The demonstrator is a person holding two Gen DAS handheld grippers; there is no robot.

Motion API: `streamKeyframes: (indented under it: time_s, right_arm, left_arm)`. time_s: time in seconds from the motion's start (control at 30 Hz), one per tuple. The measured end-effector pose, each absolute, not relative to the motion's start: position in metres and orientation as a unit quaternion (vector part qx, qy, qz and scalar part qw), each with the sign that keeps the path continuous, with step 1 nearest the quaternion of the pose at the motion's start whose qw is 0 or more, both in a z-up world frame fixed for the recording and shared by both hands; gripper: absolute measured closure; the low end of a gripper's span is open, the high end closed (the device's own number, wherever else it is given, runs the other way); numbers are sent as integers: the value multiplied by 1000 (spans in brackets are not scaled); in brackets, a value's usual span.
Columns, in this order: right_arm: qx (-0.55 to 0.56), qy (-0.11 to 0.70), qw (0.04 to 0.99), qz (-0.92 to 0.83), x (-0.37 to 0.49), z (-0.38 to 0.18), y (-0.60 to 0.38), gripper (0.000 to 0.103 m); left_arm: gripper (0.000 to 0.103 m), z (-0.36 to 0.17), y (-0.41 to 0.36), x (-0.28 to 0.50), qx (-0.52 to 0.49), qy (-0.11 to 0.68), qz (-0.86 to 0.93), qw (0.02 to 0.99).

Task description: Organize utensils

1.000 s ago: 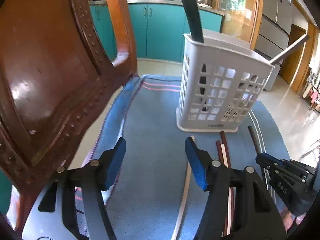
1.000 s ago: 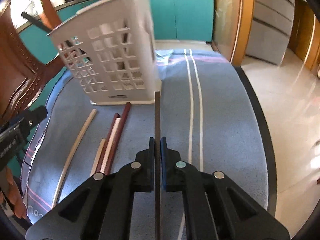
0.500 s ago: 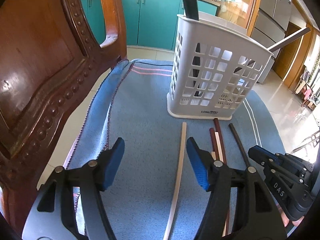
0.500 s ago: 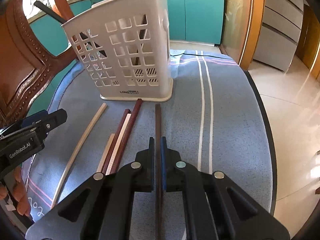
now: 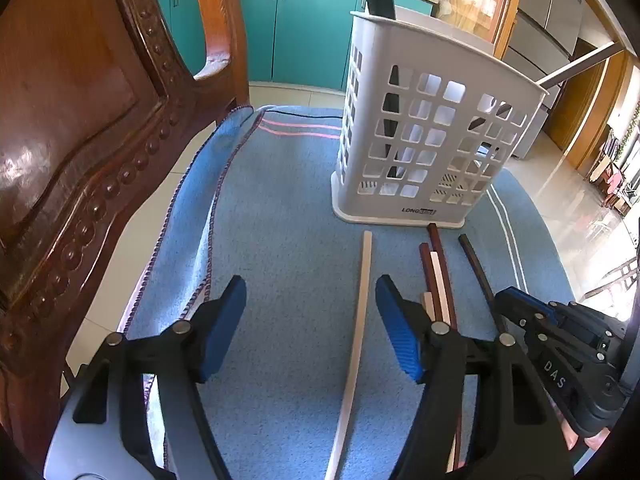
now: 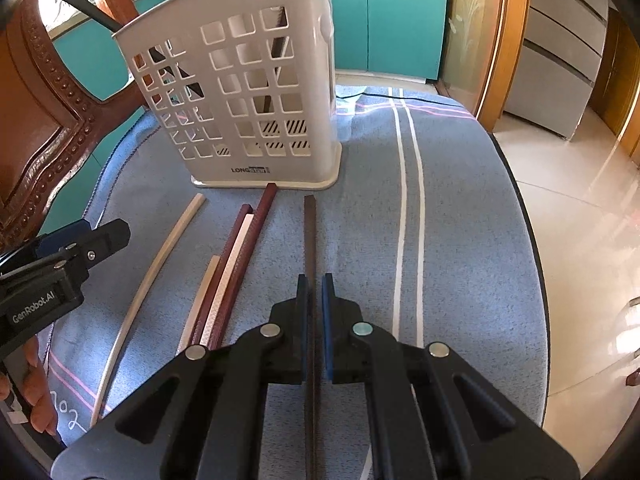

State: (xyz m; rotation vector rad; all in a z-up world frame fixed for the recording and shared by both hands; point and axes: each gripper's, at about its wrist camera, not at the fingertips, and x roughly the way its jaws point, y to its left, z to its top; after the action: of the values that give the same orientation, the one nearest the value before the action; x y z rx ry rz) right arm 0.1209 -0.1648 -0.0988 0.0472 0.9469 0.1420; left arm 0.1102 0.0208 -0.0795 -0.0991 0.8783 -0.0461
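A white slotted utensil basket (image 5: 424,128) stands on a blue cloth (image 5: 280,240), with dark utensils leaning inside; it also shows in the right wrist view (image 6: 256,92). Several chopsticks lie in front of it: a pale one (image 5: 360,320), dark red and pale ones (image 6: 236,264), and a dark brown one (image 6: 309,236). My right gripper (image 6: 315,280) has its jaws slightly apart around the dark brown chopstick, which rests on the cloth. My left gripper (image 5: 310,312) is open and empty above the cloth, the pale chopstick lying between its fingers.
A carved wooden chair back (image 5: 80,120) rises close on the left. The cloth's right edge (image 6: 532,240) drops to a tiled floor. Teal cabinets (image 5: 304,28) stand behind.
Both grippers have pulled back from the basket. The right gripper's jaws have parted slightly, and the dark brown chopstick now lies on the cloth.
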Motion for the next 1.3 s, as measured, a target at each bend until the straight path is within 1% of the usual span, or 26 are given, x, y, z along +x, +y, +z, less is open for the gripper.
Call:
streamKeyframes:
  time_s: [0.17, 0.27, 0.43, 0.73, 0.8, 0.83, 0.87, 0.93, 1.3]
  right_arm:
    - [26, 459, 885, 66, 122, -101, -164, 83]
    - [25, 459, 886, 65, 123, -101, -165, 80]
    - [25, 460, 885, 64, 124, -102, -165, 77]
    - [3, 466, 882, 70, 123, -106, -157, 77]
    - [-4, 465, 882, 75, 122, -107, -154, 81]
    - [-5, 465, 881, 81, 122, -107, -152, 89]
    - [-5, 466, 881, 84, 122, -107, -151, 93]
    - [-9, 466, 880, 91, 121, -106, -149, 96]
    - [-16, 484, 867, 115, 122, -104, -155, 96]
  left_arm:
    - [34, -81, 21, 110, -47, 429, -23, 902]
    - [33, -83, 20, 110, -44, 431, -23, 901]
    - [33, -87, 18, 111, -41, 435, -25, 899]
    - [32, -92, 20, 114, -57, 446, -40, 892]
    - [32, -94, 21, 115, -62, 450, -42, 890]
    - [32, -95, 21, 116, -62, 451, -41, 889]
    - [32, -95, 21, 116, -61, 452, -41, 889]
    - [32, -96, 20, 117, -60, 453, -41, 889]
    - [31, -97, 22, 119, -60, 455, -42, 887]
